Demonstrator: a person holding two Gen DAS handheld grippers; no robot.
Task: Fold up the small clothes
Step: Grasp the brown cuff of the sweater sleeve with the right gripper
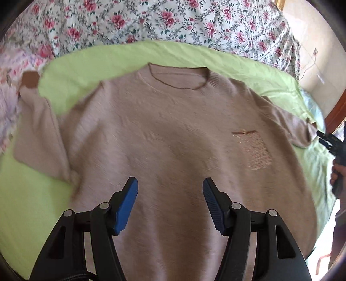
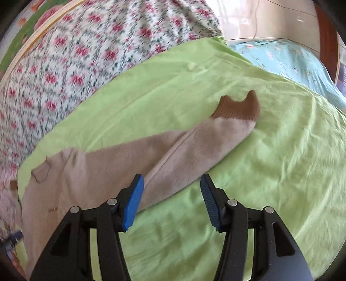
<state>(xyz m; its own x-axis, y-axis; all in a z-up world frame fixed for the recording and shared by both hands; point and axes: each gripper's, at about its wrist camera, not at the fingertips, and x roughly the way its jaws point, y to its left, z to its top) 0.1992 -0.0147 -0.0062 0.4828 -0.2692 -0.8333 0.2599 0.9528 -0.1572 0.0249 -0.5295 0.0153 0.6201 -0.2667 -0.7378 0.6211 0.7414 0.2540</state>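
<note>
A floral quilt (image 1: 173, 19) is lying bunched along the far side of the bed, with a light-green sheet (image 1: 39, 211) spreading over the mattress in front of it. A pale-blue patterned cloth (image 2: 287, 58) is showing past the sheet's far right corner in the right wrist view.

The task's thing, a beige knitted sweater (image 1: 173, 134), is lying front-up and spread flat on the green sheet, its brown-trimmed neckline (image 1: 179, 80) pointing toward the quilt. A small embroidered pocket patch (image 1: 254, 151) is sitting on the chest. The sweater's left-hand sleeve is bending upward, its brown cuff (image 1: 30, 80) resting at the quilt's edge. The other sleeve (image 2: 194, 147) is stretching out over the sheet, ending in a brown ribbed cuff (image 2: 237, 108).

The left tongs (image 1: 170, 183) are hovering above the sweater's lower body, blue pads spread wide apart and gripping nothing. The right tongs (image 2: 172, 180) are hovering over the outstretched sleeve, likewise spread wide with nothing between the pads; whether the left pad is touching the fabric cannot be told.
</note>
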